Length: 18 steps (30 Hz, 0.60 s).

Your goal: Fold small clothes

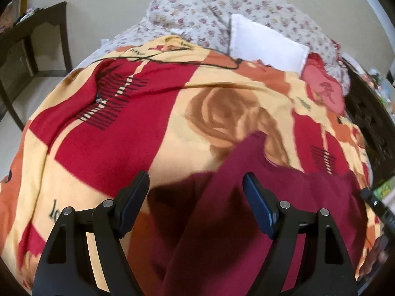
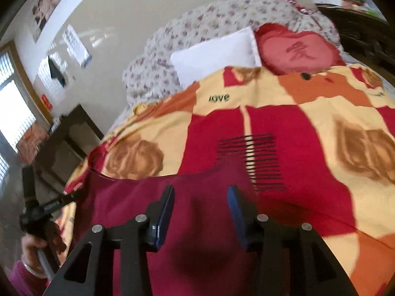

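Both the left tool (image 1: 196, 185) and right tool (image 2: 201, 197) are hovering open over the maroon garment (image 1: 246, 222) lying low in frame on the bedspread (image 1: 172, 103).

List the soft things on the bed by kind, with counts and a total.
Maroon garment: 1
Patterned blanket: 1
White pillow: 1
Heart-shaped red cushion: 1
Floral quilt: 1
Total: 5
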{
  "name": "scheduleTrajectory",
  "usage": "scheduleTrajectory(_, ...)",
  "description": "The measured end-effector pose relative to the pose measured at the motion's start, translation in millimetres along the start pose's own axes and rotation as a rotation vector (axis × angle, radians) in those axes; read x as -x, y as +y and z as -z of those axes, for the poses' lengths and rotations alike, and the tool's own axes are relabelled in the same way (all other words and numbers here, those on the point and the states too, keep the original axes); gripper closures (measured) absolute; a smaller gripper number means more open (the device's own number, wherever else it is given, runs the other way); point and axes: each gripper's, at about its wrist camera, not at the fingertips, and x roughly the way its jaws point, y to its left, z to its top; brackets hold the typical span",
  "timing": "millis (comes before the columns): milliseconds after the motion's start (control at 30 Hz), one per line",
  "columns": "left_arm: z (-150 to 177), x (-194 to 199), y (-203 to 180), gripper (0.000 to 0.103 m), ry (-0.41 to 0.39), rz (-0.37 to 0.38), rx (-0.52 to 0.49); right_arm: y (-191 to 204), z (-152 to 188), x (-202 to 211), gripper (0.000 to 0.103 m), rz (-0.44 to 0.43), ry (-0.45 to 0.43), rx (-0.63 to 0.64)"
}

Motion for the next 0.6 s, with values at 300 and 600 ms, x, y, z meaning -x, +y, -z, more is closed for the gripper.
scheduleTrajectory(300, -6.2, -29.3, 10.9, 0.023, 0.031, -0.026, 0.026, -25.3, -5.2, -37.0, 0.06, 0.041, 0.077, -0.096)
scheduleTrajectory(600, 36.1, 47.3, 14.8, 0.023, -0.031, 0.034, -0.044, 5.4, 65.6, 73.8, 0.06, -0.062, 0.098, 0.05)
